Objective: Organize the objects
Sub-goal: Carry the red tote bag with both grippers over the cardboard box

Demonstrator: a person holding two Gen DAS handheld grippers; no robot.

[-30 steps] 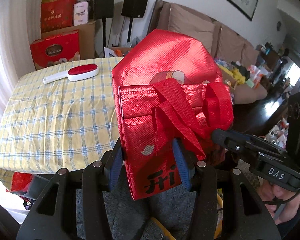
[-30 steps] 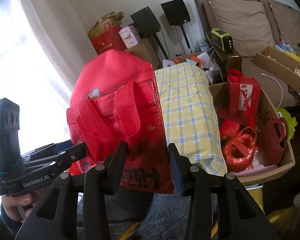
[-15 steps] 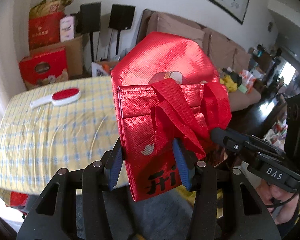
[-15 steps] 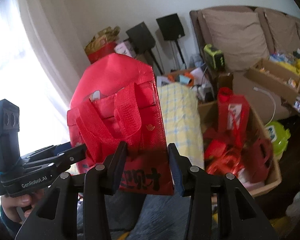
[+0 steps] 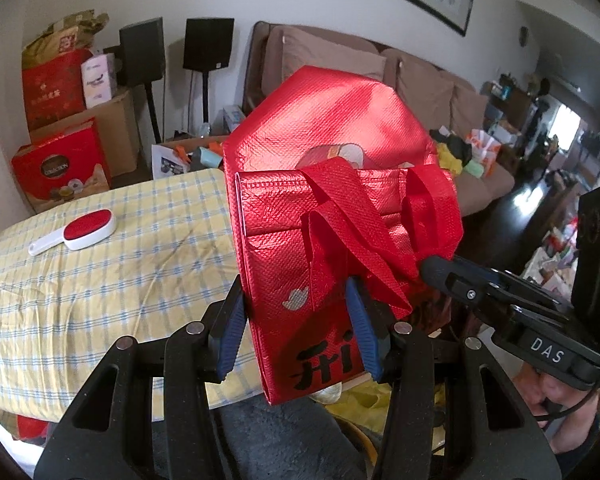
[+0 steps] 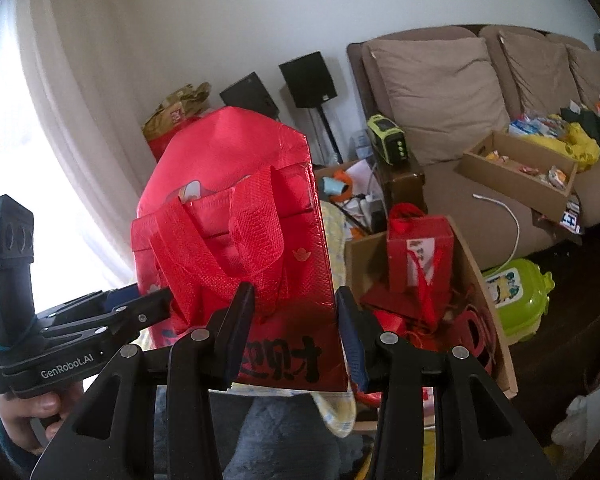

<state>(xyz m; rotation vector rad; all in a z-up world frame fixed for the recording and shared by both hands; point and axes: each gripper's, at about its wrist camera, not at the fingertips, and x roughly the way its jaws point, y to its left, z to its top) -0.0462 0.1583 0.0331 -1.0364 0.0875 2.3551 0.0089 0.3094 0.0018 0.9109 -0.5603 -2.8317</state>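
- A folded red woven tote bag (image 5: 324,216) is being held up in the air between two hand-held grippers, in front of the bench and clear of its top.
- The left gripper (image 5: 296,324) is clamping the bag's lower part; its blue-padded fingers (image 5: 230,332) are pressing on both sides of the folded fabric, near the black printed characters.
- The right gripper (image 6: 290,332) is gripping the same bag from the other side, with its fingers (image 6: 350,336) closed on the bottom edge.
- The bag's handles (image 5: 360,232) are flopping loosely over the front of the fold.
- The bench (image 5: 92,280), covered in a yellow and blue checked cloth, is carrying only a red and white lint brush (image 5: 76,234) in the part that shows.
- An open cardboard box (image 6: 484,300) beside the bench is holding a red paper gift bag (image 6: 418,256) and other red bags and ribbons.
- Judging by this, the folding looks finished, and the bag is waiting to be stowed, possibly in that box; where it belongs is a guess.
- A sofa (image 6: 440,92) strewn with clutter suggests that plenty of tidying is remaining.
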